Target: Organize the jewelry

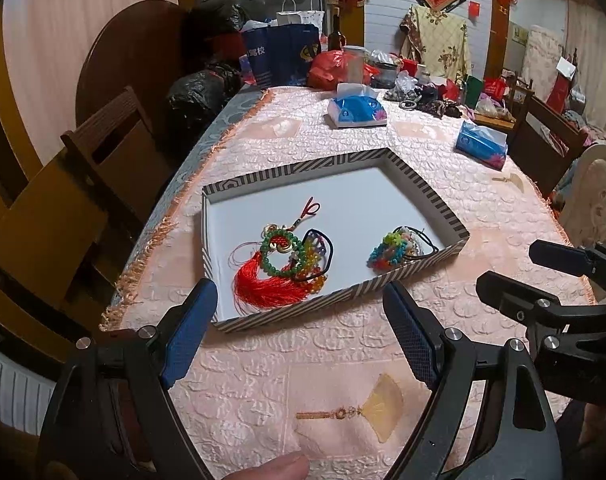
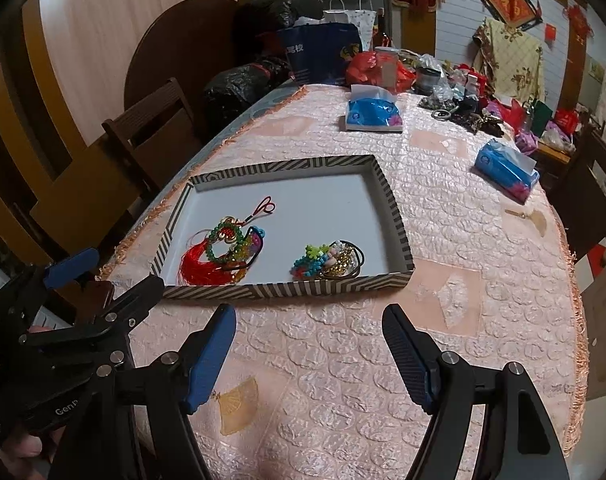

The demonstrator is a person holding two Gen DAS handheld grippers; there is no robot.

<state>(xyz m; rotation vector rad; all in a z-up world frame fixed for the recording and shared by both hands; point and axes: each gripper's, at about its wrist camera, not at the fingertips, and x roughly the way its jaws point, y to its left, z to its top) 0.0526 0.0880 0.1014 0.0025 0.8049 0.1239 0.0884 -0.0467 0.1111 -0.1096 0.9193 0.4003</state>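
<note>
Chairs [image 1: 103, 160] of dark wood stand along the left side of the table, whose pink quilted cloth [image 1: 323, 360] carries a shallow striped tray [image 1: 335, 300] with a white floor. Left in the tray lies a red tassel charm [image 1: 271, 284] with a ring of green beads, touching a bunch of coloured beads and a black hair band. Toward the tray's right near corner, apart from that first heap, sits a second pile: a bead bracelet [image 1: 387, 250] in blue, green and red, tangled with gold pieces and more black bands, which shows best in the right wrist view [image 2: 327, 262].

Near the table edge the left gripper [image 1: 299, 316] hovers just short of the tray's near wall, its blue-padded jaws spread wide and holding nothing. Beside it the right gripper [image 2: 309, 342] hangs over bare cloth to the right of the tray front, its jaws likewise wide apart and empty.

Farther back lie two blue tissue packs [image 1: 357, 110], and clutter of bags covers the far end.
</note>
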